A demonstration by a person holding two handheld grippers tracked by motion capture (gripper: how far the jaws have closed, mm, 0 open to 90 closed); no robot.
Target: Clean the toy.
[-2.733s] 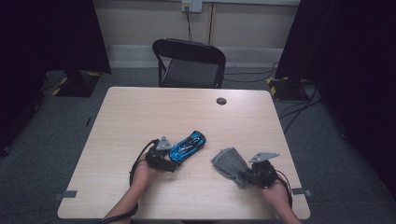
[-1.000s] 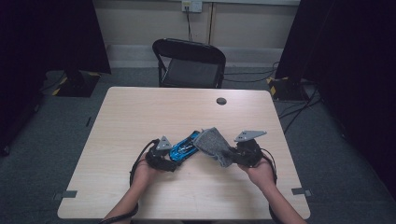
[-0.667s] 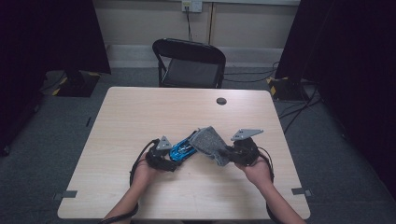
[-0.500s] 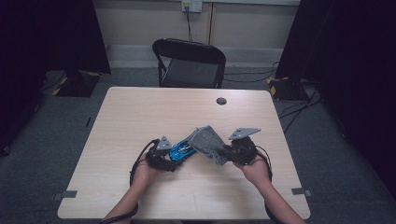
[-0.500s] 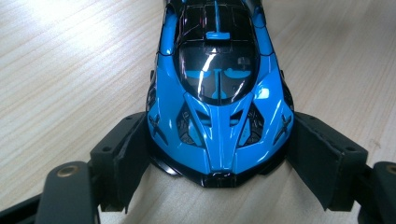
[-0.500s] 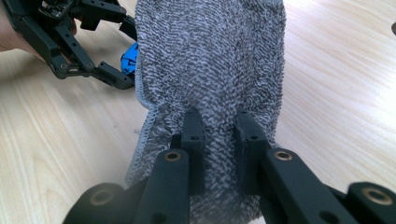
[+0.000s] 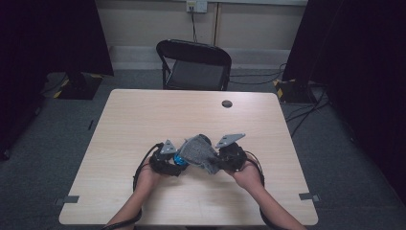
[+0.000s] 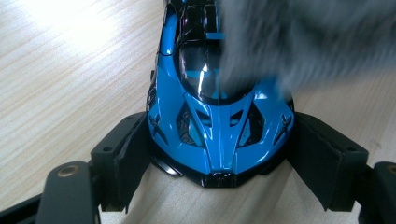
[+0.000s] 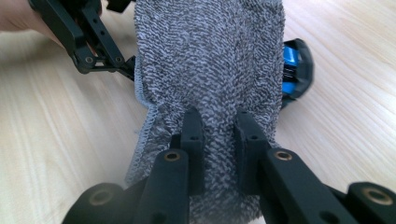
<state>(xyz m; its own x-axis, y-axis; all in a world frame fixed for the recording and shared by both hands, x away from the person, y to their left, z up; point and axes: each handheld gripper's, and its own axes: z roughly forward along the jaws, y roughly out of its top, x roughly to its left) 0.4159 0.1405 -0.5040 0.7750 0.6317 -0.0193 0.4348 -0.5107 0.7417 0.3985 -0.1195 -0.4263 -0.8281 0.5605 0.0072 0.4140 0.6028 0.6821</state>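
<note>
High view first: at the left my left gripper (image 7: 176,162) sits low on the pale wood-grain table (image 7: 143,120), and its jaws are clamped on the sides of the glossy blue toy sports car with black trim (image 7: 180,159), which rests on the tabletop near the front edge, roughly midway across. Left gripper view confirms it: I see one black pad (image 8: 133,154) pressed against each flank of the car (image 8: 219,135) near its nose, with the nose pointing back at the camera and the wheels down on the wood. A blurred grey mass covers the upper right of the car there.

Moving right in the high view, the grey terry-cloth towel (image 7: 198,152) is draped over the car's far end, between the two grippers. My right gripper (image 7: 221,162) sits just to the right of it, touching it. In the right gripper view the narrow jaws are pinched tight on a fold of the towel (image 9: 210,56), and the cloth spreads forward over the car, whose blue and black end (image 9: 294,70) peeks out at the right edge. The left gripper's black linkage (image 9: 88,42) shows at the upper left, just beside the cloth.
</note>
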